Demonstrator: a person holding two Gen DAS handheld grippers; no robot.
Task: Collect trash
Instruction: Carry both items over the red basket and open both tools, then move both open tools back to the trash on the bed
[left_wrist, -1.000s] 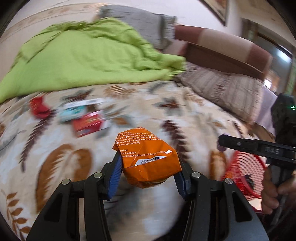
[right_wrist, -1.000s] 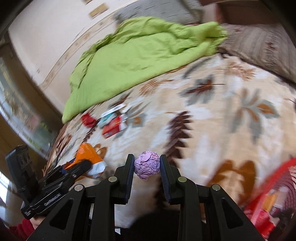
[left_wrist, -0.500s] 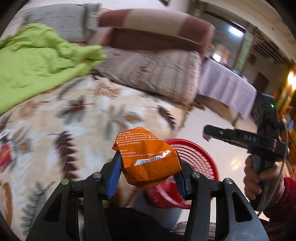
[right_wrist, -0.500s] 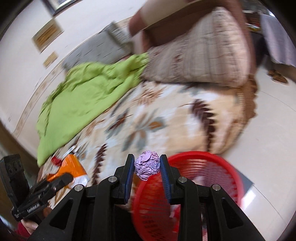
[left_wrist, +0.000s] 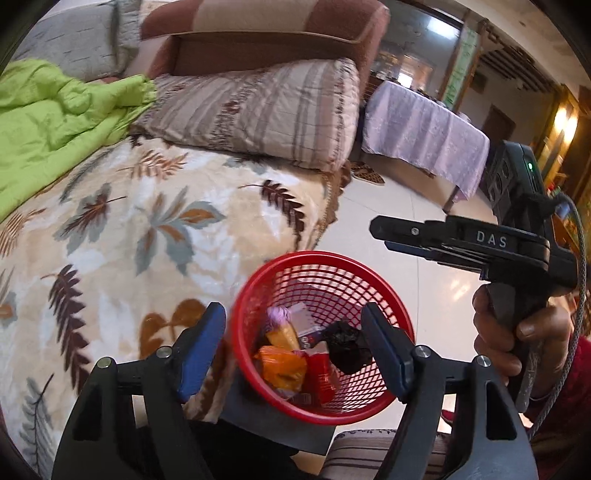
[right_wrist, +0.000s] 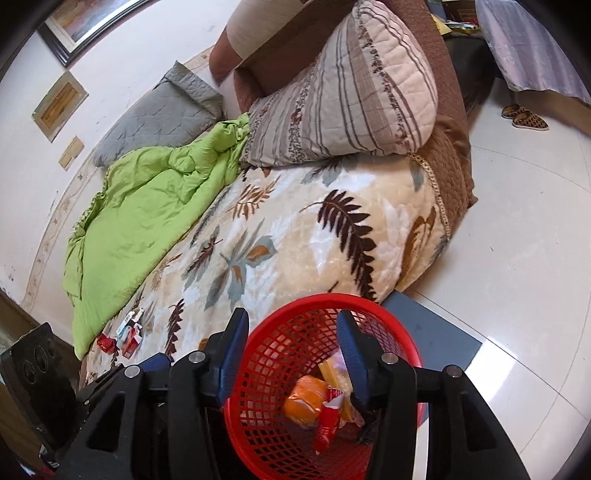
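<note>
From my left wrist camera, left to right: green quilt (left_wrist: 55, 122), leaf-print blanket (left_wrist: 122, 236), striped pillow (left_wrist: 266, 114), then the red mesh basket (left_wrist: 384, 295) on the floor beside the bed. My left gripper (left_wrist: 293, 347) hangs over the basket, jaws opening with nothing between them; below sit the orange packet (left_wrist: 282, 371), a purple paper ball (left_wrist: 277, 316), a red wrapper (left_wrist: 325, 373) and a black crumpled piece (left_wrist: 345, 349). Only this view shows the right gripper (left_wrist: 380, 234) from the side, in a hand (left_wrist: 524, 336), and a cloth-covered table (left_wrist: 424, 133) behind. My right wrist camera alone shows more trash (right_wrist: 123, 336) far left on the blanket, and wall frames. The right gripper's jaws are opening too, empty, over the basket.
</note>
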